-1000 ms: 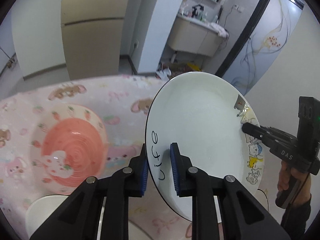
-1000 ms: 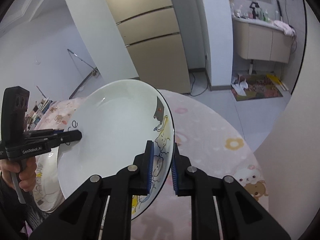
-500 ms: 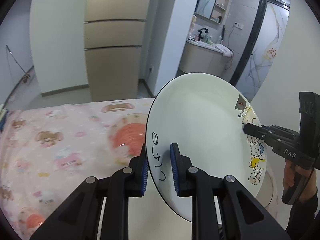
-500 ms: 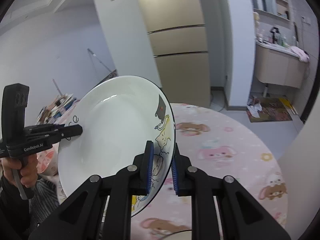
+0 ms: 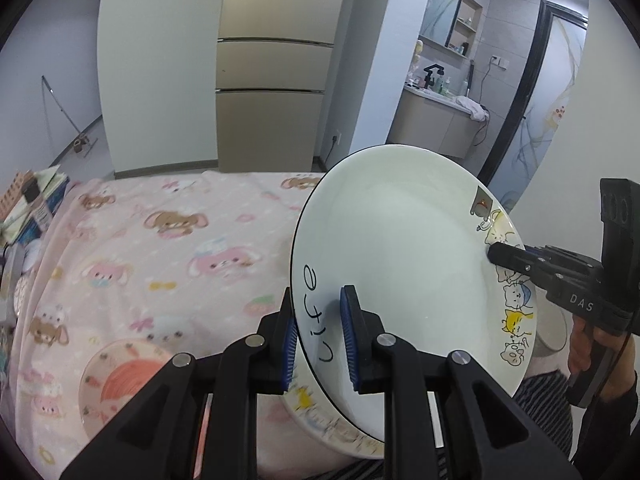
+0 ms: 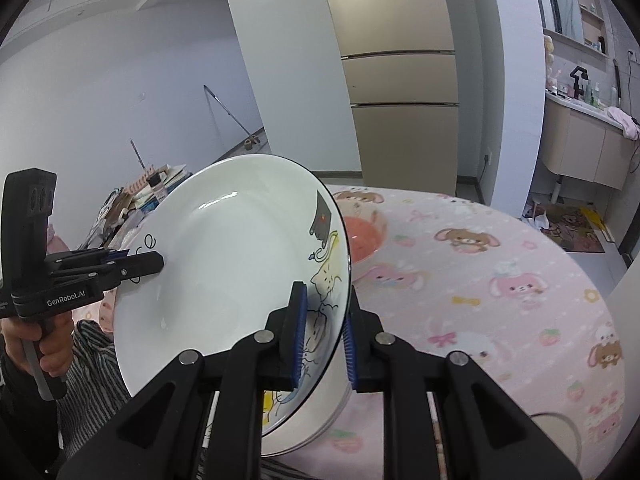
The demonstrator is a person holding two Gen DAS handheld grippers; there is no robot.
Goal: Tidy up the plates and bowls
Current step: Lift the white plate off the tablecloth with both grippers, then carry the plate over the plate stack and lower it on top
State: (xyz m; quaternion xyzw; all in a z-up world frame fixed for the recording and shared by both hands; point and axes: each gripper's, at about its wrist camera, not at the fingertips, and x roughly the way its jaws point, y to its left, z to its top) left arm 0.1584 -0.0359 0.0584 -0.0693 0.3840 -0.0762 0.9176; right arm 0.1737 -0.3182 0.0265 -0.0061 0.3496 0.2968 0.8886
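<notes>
A white plate with cartoon cats and black script (image 5: 400, 256) is held in the air, tilted on edge, by both grippers. My left gripper (image 5: 318, 340) is shut on its rim by the script. My right gripper (image 6: 322, 332) is shut on the opposite rim by the cats; the plate also shows in the right wrist view (image 6: 232, 280). A second, similar plate (image 5: 332, 420) lies on the table just below it. A pink bowl (image 5: 120, 384) sits on the table to the lower left; it also shows in the right wrist view (image 6: 362, 236).
The round table has a pink cartoon cloth (image 5: 180, 248). Books and clutter (image 6: 140, 196) lie at its left side. A white dish rim (image 6: 560, 436) shows at lower right. A fridge (image 5: 272, 92) and a washbasin cabinet (image 6: 588, 148) stand beyond.
Both grippers have carried the plate up and toward me, still shut on it. The pink bowl now lies lower left in the left view, and a second plate shows beneath.
</notes>
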